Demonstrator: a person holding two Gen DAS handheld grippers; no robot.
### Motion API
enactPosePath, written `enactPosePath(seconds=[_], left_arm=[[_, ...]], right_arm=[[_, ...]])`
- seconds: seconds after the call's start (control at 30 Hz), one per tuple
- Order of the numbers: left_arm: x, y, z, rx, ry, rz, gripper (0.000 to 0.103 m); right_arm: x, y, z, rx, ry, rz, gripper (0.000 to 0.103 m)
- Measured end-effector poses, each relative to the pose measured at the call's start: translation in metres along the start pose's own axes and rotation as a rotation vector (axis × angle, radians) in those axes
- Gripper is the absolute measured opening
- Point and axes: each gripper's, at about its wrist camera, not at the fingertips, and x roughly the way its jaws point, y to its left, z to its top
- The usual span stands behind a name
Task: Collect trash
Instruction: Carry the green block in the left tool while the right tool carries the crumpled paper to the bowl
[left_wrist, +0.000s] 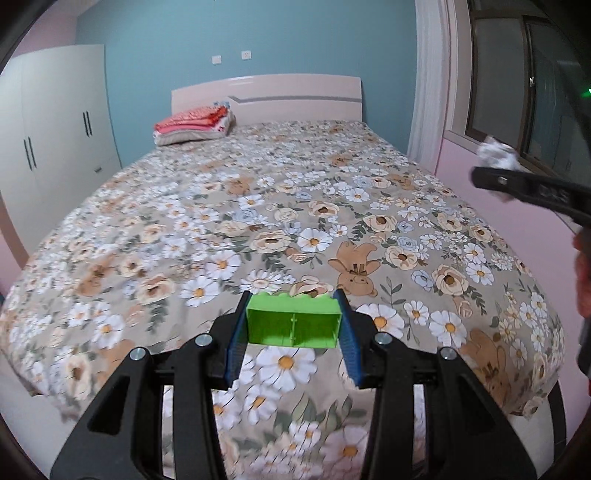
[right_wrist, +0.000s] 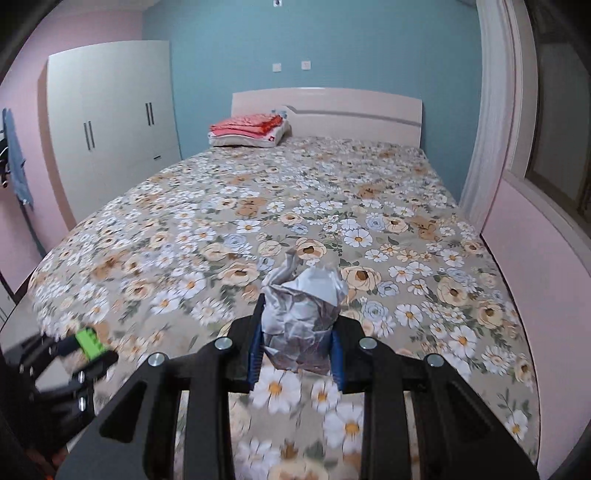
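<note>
My left gripper (left_wrist: 291, 325) is shut on a green toy brick (left_wrist: 292, 325), held above the foot of the bed; its hollow underside faces the camera. The brick also shows in the right wrist view (right_wrist: 90, 342), at the far left in the left gripper. My right gripper (right_wrist: 297, 339) is shut on a crumpled ball of white paper (right_wrist: 301, 314), held above the bed. The paper ball also shows in the left wrist view (left_wrist: 496, 154), at the far right in the right gripper's black fingers (left_wrist: 517, 182).
A bed with a floral sheet (left_wrist: 258, 206) fills the middle. Folded red and white bedding (left_wrist: 194, 125) lies by the headboard (left_wrist: 266, 98). A white wardrobe (left_wrist: 55, 140) stands left. A pink wall and window (left_wrist: 517, 92) stand right.
</note>
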Motion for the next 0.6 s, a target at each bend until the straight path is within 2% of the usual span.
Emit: enactPosePath(seconds=[0.27,0.4,0.6], left_arm=[[-0.070,0.002,-0.030,0.022,-0.030,0.032,0.044],[-0.090,0.005,-0.048,0.036,-0.034,0.006,0.044],[-0.102,0.012,-0.083,0.042,-0.010,0.012,0.044]], right_arm=[[-0.073,0.020,-0.050,-0.020,-0.025,0.023,0.032],[-0.096,0.029,-0.074,-0.022,-0.035,0.026,0.032],[-0.114,0.045,-0.113,-0.039,-0.033,0.038,0.032]])
